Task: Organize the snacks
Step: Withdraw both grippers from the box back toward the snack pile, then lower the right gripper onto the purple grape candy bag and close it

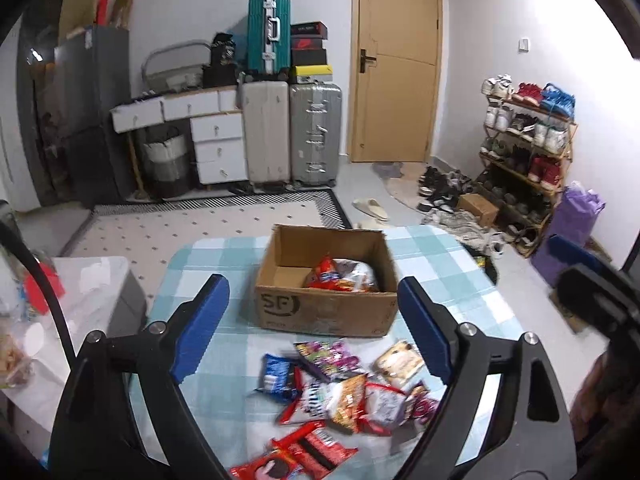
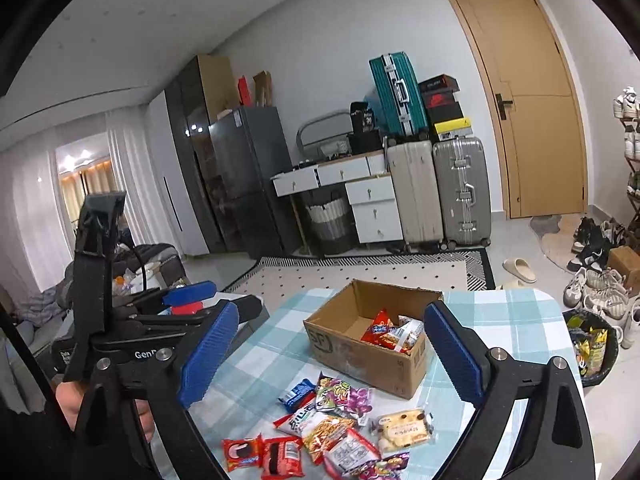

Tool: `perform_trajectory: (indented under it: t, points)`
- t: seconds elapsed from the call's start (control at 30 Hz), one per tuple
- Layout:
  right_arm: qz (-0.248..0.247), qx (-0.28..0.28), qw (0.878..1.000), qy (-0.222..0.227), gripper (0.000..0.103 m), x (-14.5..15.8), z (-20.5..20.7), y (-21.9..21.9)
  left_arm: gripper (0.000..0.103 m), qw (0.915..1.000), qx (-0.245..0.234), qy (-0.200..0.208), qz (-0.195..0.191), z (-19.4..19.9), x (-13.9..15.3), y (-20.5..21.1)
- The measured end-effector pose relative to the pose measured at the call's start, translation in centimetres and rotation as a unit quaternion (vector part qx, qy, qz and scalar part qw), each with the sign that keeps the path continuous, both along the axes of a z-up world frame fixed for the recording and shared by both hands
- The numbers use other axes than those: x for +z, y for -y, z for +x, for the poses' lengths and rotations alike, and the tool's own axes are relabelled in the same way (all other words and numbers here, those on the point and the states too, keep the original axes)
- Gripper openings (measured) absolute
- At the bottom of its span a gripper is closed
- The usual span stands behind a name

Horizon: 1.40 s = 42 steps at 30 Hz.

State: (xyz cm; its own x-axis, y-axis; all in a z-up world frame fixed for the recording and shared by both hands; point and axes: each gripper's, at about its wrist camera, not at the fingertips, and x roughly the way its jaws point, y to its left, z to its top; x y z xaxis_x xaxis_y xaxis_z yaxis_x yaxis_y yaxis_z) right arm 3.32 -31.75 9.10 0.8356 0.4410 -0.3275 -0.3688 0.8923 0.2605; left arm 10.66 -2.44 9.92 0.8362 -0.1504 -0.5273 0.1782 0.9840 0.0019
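Note:
An open cardboard box (image 1: 326,310) marked SF stands on the blue checked table (image 1: 200,264); it also shows in the right wrist view (image 2: 360,354). A few snack packets (image 1: 344,276) lie in its right half. Several loose snack packets (image 1: 340,396) lie in a pile on the table in front of the box, also in the right wrist view (image 2: 340,428). My left gripper (image 1: 314,324) is open and empty above the pile. My right gripper (image 2: 330,354) is open and empty, above the table. The left gripper (image 2: 188,300) shows at the left of the right wrist view.
A grey stool (image 1: 100,292) stands left of the table. A bin with wrappers (image 2: 592,348) stands right of it. Suitcases (image 1: 296,132), white drawers (image 1: 216,140), a door (image 1: 396,60) and a shoe rack (image 1: 524,152) line the far walls.

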Motion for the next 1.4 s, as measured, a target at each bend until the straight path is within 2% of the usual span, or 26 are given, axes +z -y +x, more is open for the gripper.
perform_trajectory:
  t: [0.07,0.13,0.43,0.6,0.73,0.83,1.1,1.4]
  points:
    - [0.007,-0.003,1.000,0.005,0.098,0.0,-0.9,0.4,0.097,0.9993,0.026,0.004,0.026,-1.7,-0.1,0.1]
    - [0.011,-0.006,1.000,0.008,0.099,0.0,-1.8,0.8,0.102,0.9990,0.034,0.010,0.028,-3.1,-0.1,-0.1]
    - [-0.002,-0.015,1.000,0.013,0.102,-2.0,-4.8,1.7,0.102,0.9987,0.040,0.032,0.005,-8.7,-0.9,-2.3]
    - [-0.019,-0.014,1.000,0.006,0.102,-4.0,-6.3,1.8,0.102,0.9983,0.048,0.030,-0.014,-11.3,-3.0,-3.9]
    - [-0.014,-0.015,1.000,-0.014,0.102,-6.0,-6.6,1.8,0.102,0.9982,0.048,0.018,-0.030,-12.1,-5.4,-5.1]
    - [-0.010,-0.013,0.999,-0.027,0.102,-7.5,-6.8,2.0,0.102,0.9984,0.050,0.006,-0.025,-12.2,-7.4,-5.9]
    - [-0.031,-0.004,0.996,-0.078,0.102,-12.2,-6.6,1.2,0.102,0.9962,0.060,-0.045,-0.044,-9.6,-12.6,-8.4]
    - [-0.032,0.007,0.991,-0.131,0.102,-16.1,-4.4,0.5,0.102,0.9943,0.058,-0.082,-0.037,-8.6,-16.9,-8.3]
